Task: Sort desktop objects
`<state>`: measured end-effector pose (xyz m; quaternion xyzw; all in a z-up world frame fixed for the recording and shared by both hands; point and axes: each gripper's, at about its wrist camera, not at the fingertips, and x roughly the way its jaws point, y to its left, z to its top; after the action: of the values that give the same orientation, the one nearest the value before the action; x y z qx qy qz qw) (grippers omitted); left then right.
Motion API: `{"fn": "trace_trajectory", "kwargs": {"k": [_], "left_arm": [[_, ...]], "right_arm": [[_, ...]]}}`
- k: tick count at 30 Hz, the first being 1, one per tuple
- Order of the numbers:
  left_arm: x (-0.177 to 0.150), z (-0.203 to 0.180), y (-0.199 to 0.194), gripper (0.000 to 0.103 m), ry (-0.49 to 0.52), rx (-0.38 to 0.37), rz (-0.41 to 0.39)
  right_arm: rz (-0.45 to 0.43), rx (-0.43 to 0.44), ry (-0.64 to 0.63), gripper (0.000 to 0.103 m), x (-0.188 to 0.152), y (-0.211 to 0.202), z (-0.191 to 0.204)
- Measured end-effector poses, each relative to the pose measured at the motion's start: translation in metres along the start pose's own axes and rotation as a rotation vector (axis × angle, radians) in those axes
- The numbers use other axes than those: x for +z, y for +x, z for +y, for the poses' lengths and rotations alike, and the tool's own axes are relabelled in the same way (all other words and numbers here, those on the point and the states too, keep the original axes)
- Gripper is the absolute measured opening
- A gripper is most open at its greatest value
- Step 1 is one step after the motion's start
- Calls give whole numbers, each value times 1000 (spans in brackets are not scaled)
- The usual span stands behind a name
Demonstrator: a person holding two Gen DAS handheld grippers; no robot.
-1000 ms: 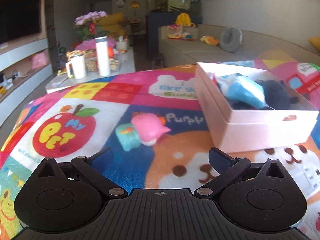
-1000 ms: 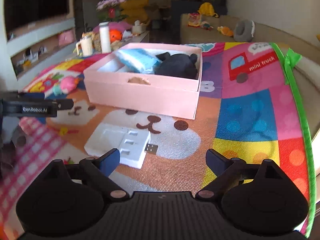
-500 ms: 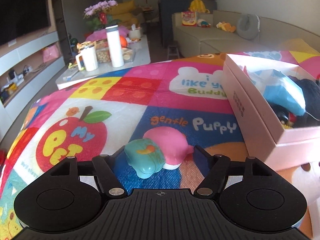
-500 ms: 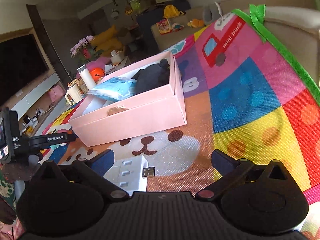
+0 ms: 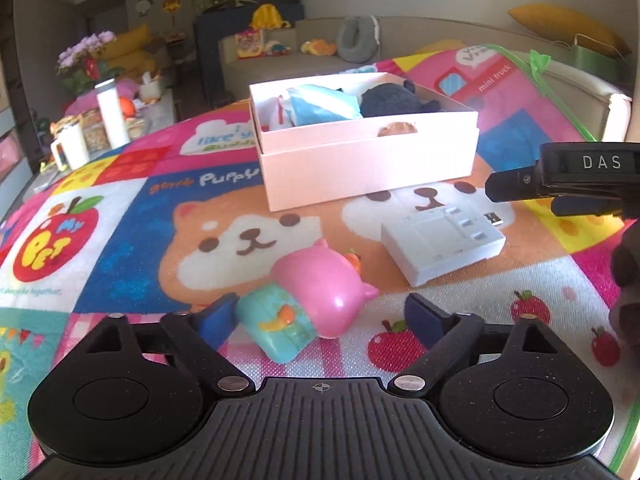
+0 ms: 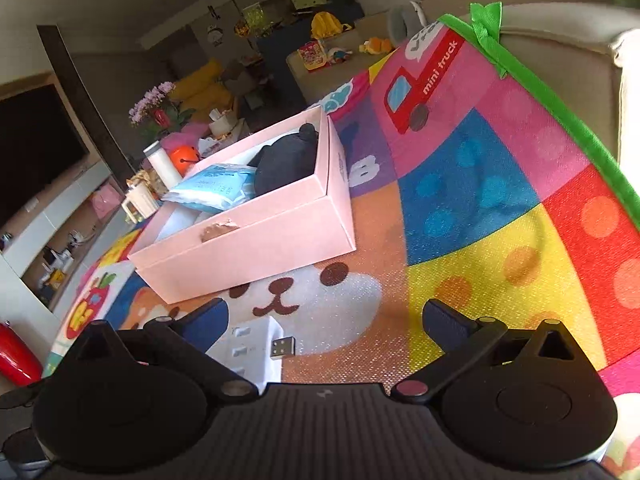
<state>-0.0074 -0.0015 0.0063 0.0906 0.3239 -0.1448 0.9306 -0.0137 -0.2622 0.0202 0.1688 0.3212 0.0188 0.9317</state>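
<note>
Pink-and-teal rounded plastic toy (image 5: 308, 308) is found lying on the mat between the parted, just-reopened fingers of the left gripper (image 5: 316, 316), touching the left pad only, long axis slanted across the gap.

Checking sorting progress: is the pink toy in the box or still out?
Out. The pink toy lies on the mat, in front of the box, between the open left claw's fingers.

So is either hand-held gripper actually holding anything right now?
No. The left hand-held gripper stands open around the pink toy; the right hand-held gripper is open and empty.
</note>
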Motion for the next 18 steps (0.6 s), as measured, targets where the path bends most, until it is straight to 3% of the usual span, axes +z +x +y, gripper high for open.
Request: {"fn": "trace_trajectory", "kwargs": {"k": [2,5,12,16,18], "left_arm": [[-4,-2,-3,99,20,29,-7],[-6,0,-5,100,9,4,-4],[-7,3,-4,101,7,-77,-2],[-9,6,-6,102,-16,-101,-6],[-9,7,-5,102,-30,-90,8]], "right_arm": [[19,-40,-61,103,-4,-5,4],[68,-101,-111,103,-14,-8,6],[67,-94,-134,103,-28,-17,15],[92,-172,-288,103,-37,-10,35],[102,-154,-314,103,-36,-9,38]]}}
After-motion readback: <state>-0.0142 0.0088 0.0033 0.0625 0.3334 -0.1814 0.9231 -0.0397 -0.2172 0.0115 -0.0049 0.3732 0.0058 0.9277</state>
